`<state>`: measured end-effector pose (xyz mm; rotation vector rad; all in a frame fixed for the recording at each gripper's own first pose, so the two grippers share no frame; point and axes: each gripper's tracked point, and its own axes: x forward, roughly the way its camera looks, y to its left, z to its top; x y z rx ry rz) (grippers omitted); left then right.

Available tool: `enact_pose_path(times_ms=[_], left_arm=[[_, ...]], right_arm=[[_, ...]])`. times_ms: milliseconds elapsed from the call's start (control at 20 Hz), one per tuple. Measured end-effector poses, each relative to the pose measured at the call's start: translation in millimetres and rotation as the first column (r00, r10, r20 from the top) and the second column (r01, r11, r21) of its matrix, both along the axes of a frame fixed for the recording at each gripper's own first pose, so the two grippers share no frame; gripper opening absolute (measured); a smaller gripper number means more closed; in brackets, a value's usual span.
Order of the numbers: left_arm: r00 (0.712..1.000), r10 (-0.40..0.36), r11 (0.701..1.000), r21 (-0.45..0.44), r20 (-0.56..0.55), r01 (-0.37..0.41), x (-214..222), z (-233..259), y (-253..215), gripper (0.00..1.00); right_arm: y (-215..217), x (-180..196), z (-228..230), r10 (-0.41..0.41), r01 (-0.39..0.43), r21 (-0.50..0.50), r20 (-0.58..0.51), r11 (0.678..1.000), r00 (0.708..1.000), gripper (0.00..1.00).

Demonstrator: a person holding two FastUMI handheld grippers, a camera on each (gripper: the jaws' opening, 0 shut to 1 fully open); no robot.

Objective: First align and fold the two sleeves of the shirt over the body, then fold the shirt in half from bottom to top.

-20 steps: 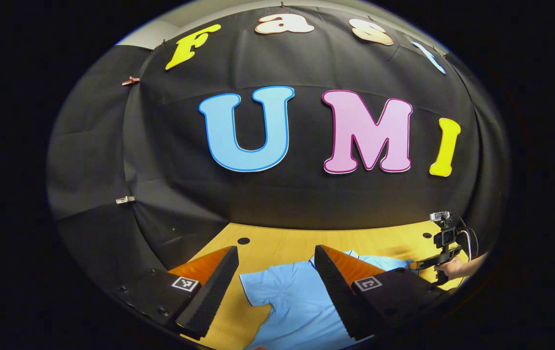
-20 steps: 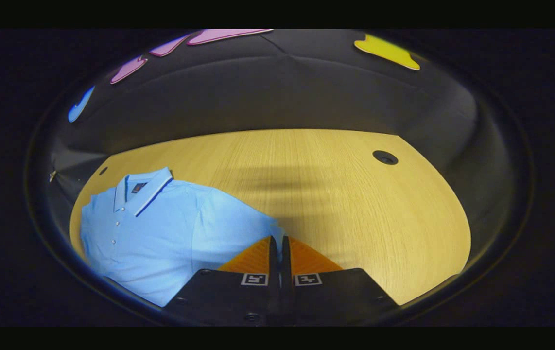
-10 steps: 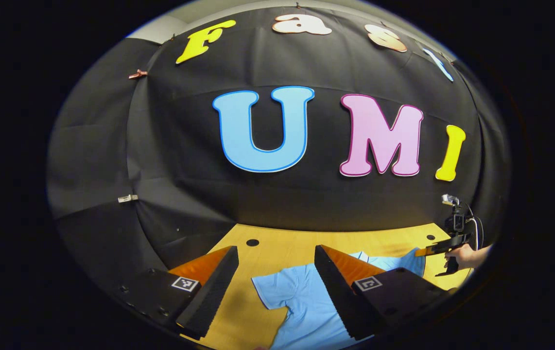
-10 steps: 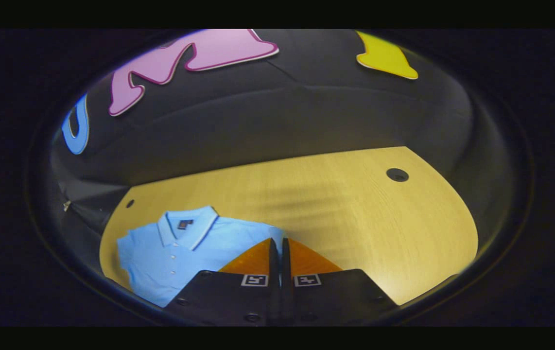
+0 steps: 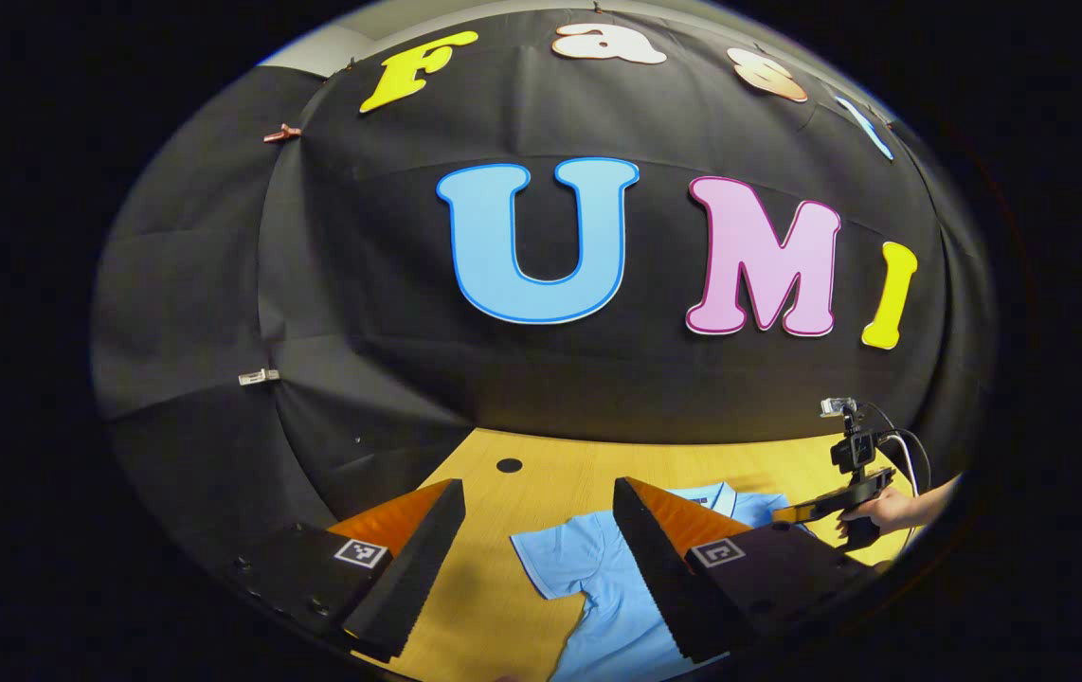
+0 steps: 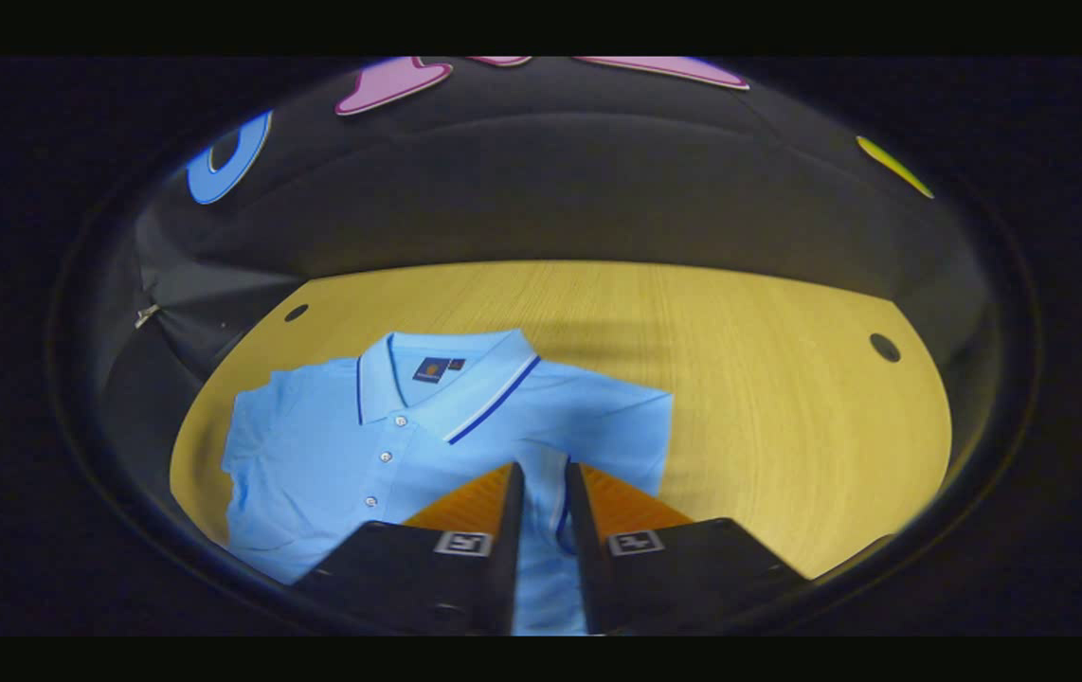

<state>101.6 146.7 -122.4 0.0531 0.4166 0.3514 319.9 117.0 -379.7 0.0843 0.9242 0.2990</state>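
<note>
Looking along the left gripper point(image 5: 538, 530) in the left gripper view, its two fingers stand wide apart with nothing between them but the table point(image 5: 503, 568) and part of the shirt point(image 5: 598, 587) below. The light blue shirt lies flat on the wooden table, one short sleeve point(image 5: 546, 564) spread toward the gap between the fingers, the rest passing behind the right-hand finger. A dark round hole point(image 5: 509, 465) sits in the tabletop near the black wall point(image 5: 361, 284). Farther off at the right edge, a hand point(image 5: 882, 511) holds the right gripper point(image 5: 787, 514) low over the far side of the shirt.

In the right gripper view, the right gripper point(image 6: 541, 493) hangs over the shirt point(image 6: 361, 445), fingers slightly parted with a narrow gap; blue cloth shows in that gap, but whether they pinch it I cannot tell. The shirt lies front up, collar point(image 6: 446, 379) toward the wall, buttons visible, its right-hand sleeve point(image 6: 626, 426) folded in, just ahead of the fingertips. The table point(image 6: 768, 398) stretches right, holes point(image 6: 884, 347) near its corners.
</note>
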Motion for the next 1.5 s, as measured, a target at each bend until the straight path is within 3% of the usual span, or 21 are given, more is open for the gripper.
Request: enact_pose_path(times_ms=[100, 150, 250, 300, 350, 550, 650, 700, 800, 850, 900, 950, 1050, 1100, 1150, 1200, 1250, 1300, 1350, 1400, 1500], left_arm=[[0.999, 0.026, 1.000, -0.004, -0.026, -0.026, 2.6, -13.6, 12.2, 1.00], [0.998, 0.043, 0.999, -0.006, -0.034, -0.043, 5.4, -17.5, 18.1, 1.00], [0.998, 0.039, 0.999, -0.024, -0.046, -0.040, 16.9, -25.9, 21.4, 1.00], [0.998, 0.035, 0.999, -0.032, -0.052, -0.037, 24.4, -34.0, 24.9, 1.00], [0.998, 0.028, 0.998, -0.050, -0.063, -0.031, 34.3, -43.2, 28.4, 1.00], [0.981, -0.006, 0.988, -0.152, -0.195, -0.024, 76.1, -122.1, 47.0, 1.00], [0.955, -0.008, 0.986, -0.161, -0.297, -0.042, 90.6, -172.7, 61.9, 0.99], [0.940, -0.003, 0.985, -0.163, -0.341, -0.056, 98.4, -194.5, 67.0, 1.00], [0.916, -0.002, 0.982, -0.171, -0.402, -0.073, 107.0, -228.6, 67.8, 0.98], [0.907, -0.014, 0.982, -0.175, -0.421, -0.066, 111.0, -240.5, 68.2, 0.98], [0.891, -0.024, 0.984, -0.170, -0.453, -0.060, 113.2, -253.0, 68.3, 0.98], [0.871, -0.033, 0.986, -0.157, -0.490, -0.051, 112.8, -267.6, 68.9, 0.98], [0.836, -0.012, 0.989, -0.131, -0.548, -0.071, 111.3, -291.4, 75.2, 0.98], [0.815, 0.020, 0.989, -0.108, -0.579, -0.102, 104.6, -299.4, 79.7, 0.98], [0.801, 0.034, 0.989, -0.097, -0.598, -0.114, 101.1, -308.2, 82.9, 0.98], [0.788, 0.031, 0.988, -0.100, -0.615, -0.117, 96.7, -315.4, 82.7, 0.98], [0.782, 0.012, 0.987, -0.118, -0.623, -0.109, 93.0, -315.2, 77.6, 0.98], [0.797, -0.020, 0.986, -0.145, -0.603, -0.085, 101.1, -321.4, 73.5, 0.99], [0.799, -0.039, 0.986, -0.155, -0.600, -0.067, 99.5, -319.5, 66.3, 0.82], [0.809, -0.052, 0.988, -0.147, -0.585, -0.043, 104.3, -322.4, 63.4, 0.65], [0.815, -0.034, 0.990, -0.129, -0.579, -0.050, 105.3, -322.0, 58.0, 0.31]], right_arm=[[-5.9, -0.3, -6.9, 0.002, -0.002, -0.031, -0.011, 1.000, 1.000, 0.60], [-6.1, 1.0, -2.8, -0.001, 0.001, -0.028, 0.003, 1.000, 1.000, 0.74], [-5.2, 1.8, 17.7, -0.002, 0.001, 0.008, 0.045, 1.000, 0.999, 0.82], [-11.4, 0.7, 31.0, -0.005, 0.004, 0.013, 0.072, 1.000, 0.997, 0.94], [-17.0, 1.4, 42.8, -0.009, 0.008, 0.014, 0.101, 1.000, 0.995, 0.99], [-44.6, -17.1, 91.5, -0.043, 0.035, 0.045, 0.189, 0.998, 0.981, 0.98], [-67.8, -36.8, 100.7, -0.076, 0.069, 0.042, 0.194, 0.997, 0.978, 0.98], [-78.8, -48.9, 103.9, -0.097, 0.090, 0.047, 0.188, 0.995, 0.977, 0.91], [-100.1, -72.4, 103.5, -0.139, 0.132, 0.053, 0.171, 0.990, 0.975, 0.92], [-112.6, -83.1, 103.4, -0.153, 0.148, 0.044, 0.167, 0.988, 0.974, 0.98], [-124.6, -91.1, 99.0, -0.163, 0.162, 0.022, 0.164, 0.987, 0.973, 0.98], [-137.6, -100.1, 95.0, -0.173, 0.176, -0.004, 0.162, 0.984, 0.972, 0.91], [-155.5, -115.0, 93.5, -0.196, 0.202, -0.020, 0.151, 0.979, 0.969, 0.91], [-162.0, -121.2, 94.2, -0.211, 0.217, -0.020, 0.148, 0.976, 0.966, 0.98], [-168.5, -124.4, 94.0, -0.226, 0.231, -0.024, 0.145, 0.973, 0.963, 0.91], [-174.6, -127.3, 93.5, -0.239, 0.245, -0.028, 0.146, 0.969, 0.960, 0.91], [-178.6, -128.2, 94.0, -0.249, 0.256, -0.027, 0.147, 0.966, 0.957, 0.91], [-180.0, -129.4, 94.5, -0.259, 0.265, -0.022, 0.147, 0.964, 0.955, 0.91], [-180.6, -129.9, 95.1, -0.266, 0.271, -0.019, 0.146, 0.962, 0.953, 0.98], [-180.6, -129.6, 94.2, -0.270, 0.274, -0.015, 0.144, 0.961, 0.952, 0.92], [-180.3, -129.4, 94.0, -0.269, 0.273, -0.009, 0.146, 0.962, 0.952, 0.91]])
